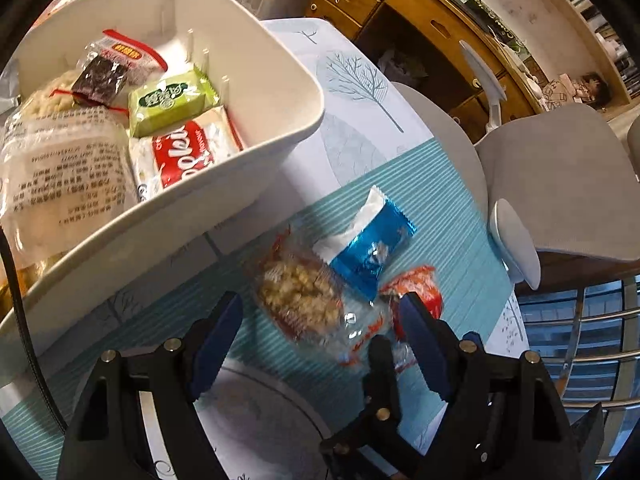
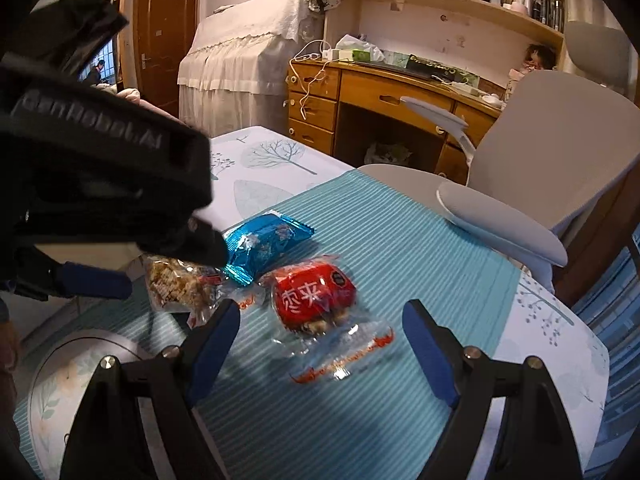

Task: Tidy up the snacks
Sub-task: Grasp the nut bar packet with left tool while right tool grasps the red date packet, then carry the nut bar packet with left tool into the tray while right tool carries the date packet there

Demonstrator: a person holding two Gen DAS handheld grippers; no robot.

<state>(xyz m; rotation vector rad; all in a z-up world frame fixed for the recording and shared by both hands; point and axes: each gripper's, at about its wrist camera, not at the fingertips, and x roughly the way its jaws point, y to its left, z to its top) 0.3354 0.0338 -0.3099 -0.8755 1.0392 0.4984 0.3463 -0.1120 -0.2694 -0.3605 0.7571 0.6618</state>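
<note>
Three loose snacks lie on the teal mat (image 2: 380,232): a clear-wrapped puffed rice cake (image 1: 300,300) (image 2: 180,284), a blue foil packet (image 1: 366,252) (image 2: 264,244), and a red-labelled snack in clear wrap (image 2: 316,300) (image 1: 416,296). My left gripper (image 1: 320,340) is open just above the rice cake, its fingers either side of it. My right gripper (image 2: 320,344) is open and hovers over the red-labelled snack. The left gripper's black body (image 2: 100,168) shows at left in the right wrist view. A white bin (image 1: 280,92) holds several packed snacks.
The bin stands raised at the left, close to the loose snacks. A round white plate (image 2: 80,360) lies near the table's front. Grey chairs (image 2: 552,148) stand along the table's right edge, with a wooden desk (image 2: 380,96) behind.
</note>
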